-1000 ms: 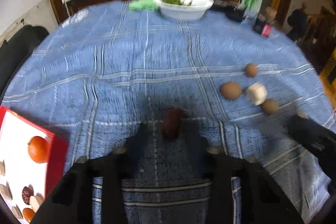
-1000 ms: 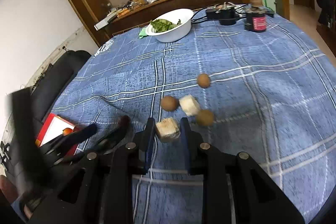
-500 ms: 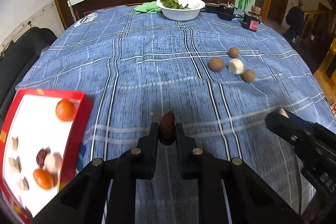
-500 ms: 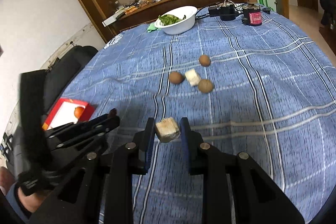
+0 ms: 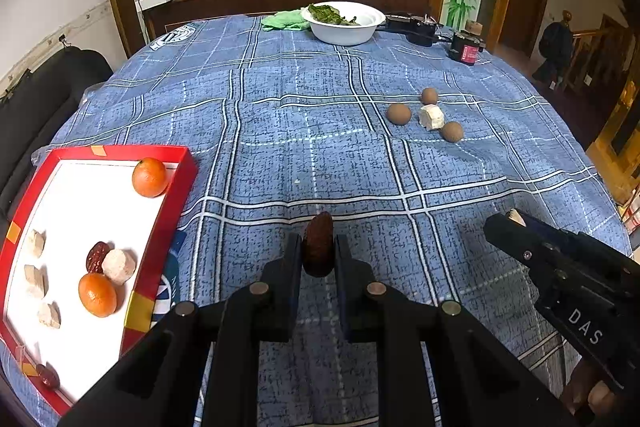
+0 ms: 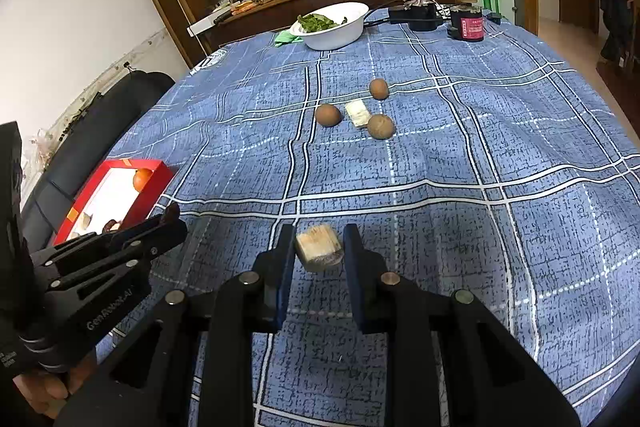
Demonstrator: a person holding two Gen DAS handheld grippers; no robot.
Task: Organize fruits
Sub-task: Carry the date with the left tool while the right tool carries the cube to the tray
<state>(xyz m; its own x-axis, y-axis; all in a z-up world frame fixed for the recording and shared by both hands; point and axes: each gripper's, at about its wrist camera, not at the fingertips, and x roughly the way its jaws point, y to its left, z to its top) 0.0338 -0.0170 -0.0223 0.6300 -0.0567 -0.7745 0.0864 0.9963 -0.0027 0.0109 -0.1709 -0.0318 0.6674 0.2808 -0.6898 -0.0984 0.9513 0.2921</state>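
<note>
Left gripper [image 5: 318, 255] clenched a dark red date [image 5: 318, 245]; right gripper [image 6: 318, 253] clenched a pale cube [image 6: 319, 247], both above the surface [image 5: 320, 155]. Red tray [image 5: 160, 239], left of the date: two oranges, dates, pale cubes. Beyond the date: three brown fruits and another cube [image 5: 431, 117]. Farthest: white bowl [image 5: 344, 31] of greens.

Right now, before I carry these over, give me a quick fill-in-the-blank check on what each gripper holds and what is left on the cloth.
1. The left gripper is shut on a dark ____ date.
2. The right gripper is shut on a pale ____-shaped piece.
3. The red tray holds ____ oranges.
4. Out on the tablecloth, ____ brown round fruits surround one white chunk.

Missing words: red; cube; two; three
</note>
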